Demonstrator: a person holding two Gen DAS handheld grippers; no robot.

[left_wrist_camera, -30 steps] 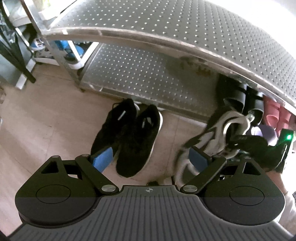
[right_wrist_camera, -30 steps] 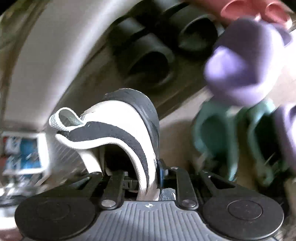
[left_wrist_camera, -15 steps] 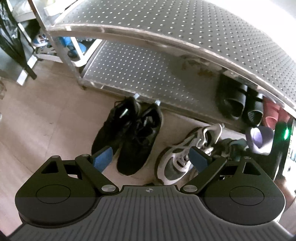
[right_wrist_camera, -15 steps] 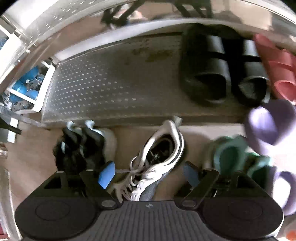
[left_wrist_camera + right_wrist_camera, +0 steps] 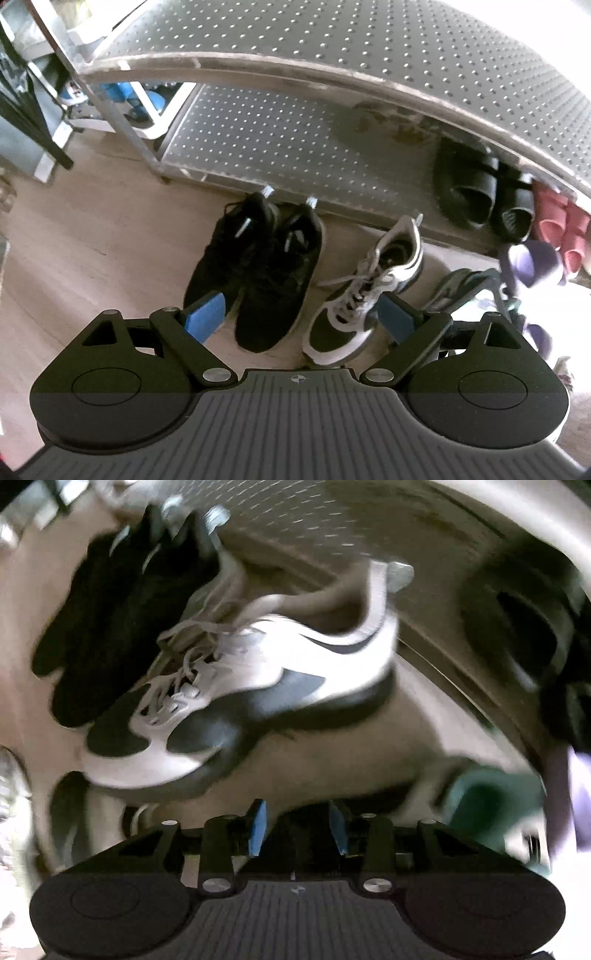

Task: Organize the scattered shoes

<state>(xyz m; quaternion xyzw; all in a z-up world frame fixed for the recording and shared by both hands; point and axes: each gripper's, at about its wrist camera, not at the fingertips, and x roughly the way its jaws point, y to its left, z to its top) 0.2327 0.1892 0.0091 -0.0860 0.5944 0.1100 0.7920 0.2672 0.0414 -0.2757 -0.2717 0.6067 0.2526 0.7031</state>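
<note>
Black sneaker pair [image 5: 255,273] and white sneaker [image 5: 365,291] lined up on floor at rack's [image 5: 295,155] front edge | slippers [image 5: 532,258] still scattered | left gripper [image 5: 299,317] jaws wide, empty | right gripper [image 5: 297,827] jaws closing, nothing between

A perforated metal rack [image 5: 332,48] spans the far side above pale wooden flooring [image 5: 74,236], with what may be blue containers [image 5: 122,92] far left.
</note>
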